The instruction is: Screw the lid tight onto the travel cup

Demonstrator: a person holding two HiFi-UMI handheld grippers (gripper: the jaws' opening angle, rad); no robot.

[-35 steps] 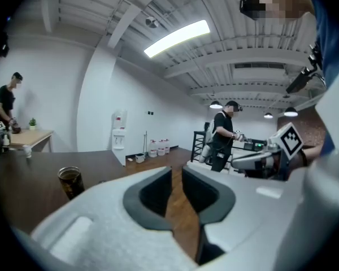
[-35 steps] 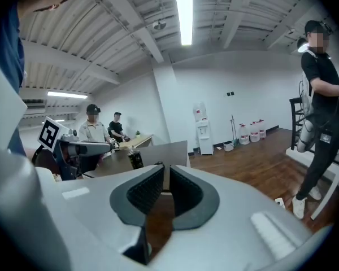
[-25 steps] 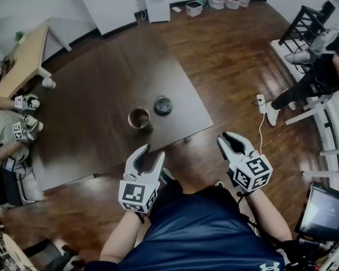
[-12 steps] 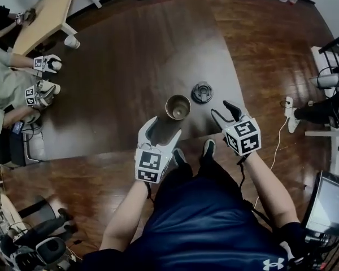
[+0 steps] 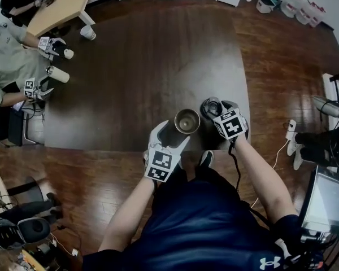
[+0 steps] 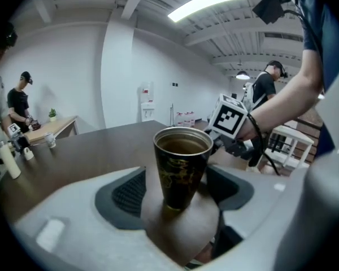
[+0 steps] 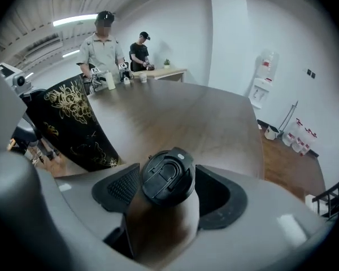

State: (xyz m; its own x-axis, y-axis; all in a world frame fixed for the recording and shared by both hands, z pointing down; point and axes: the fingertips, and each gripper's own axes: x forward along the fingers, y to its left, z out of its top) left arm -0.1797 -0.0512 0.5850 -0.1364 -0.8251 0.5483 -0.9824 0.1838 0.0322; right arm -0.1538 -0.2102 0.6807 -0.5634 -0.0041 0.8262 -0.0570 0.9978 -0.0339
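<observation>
**Reaching in: cup and lid framed, neither gripped yet**

The black, gold-patterned metal travel cup [image 5: 187, 121] stands upright and open-topped near the 5 o'clock edge of the dark wooden counter [image 5: 147, 66]. The round black plastic lid [image 7: 168, 176] lies flat on the counter at about 2 o'clock from the cup, close beside it. The left tongs [image 5: 170, 134] have just been opening and sit released, with the cup's lower body between the pads but not pressed. The right tongs [image 5: 221, 106] have also just been opening; they straddle the lid without clamping it. The step in hand looks like the first grasp. The next move probably calls for the left tongs to clench on the cup wall to steady it. The right tongs would need to clench on the lid's rim squarely enough to lift it level over the cup mouth, ready for turning.
</observation>
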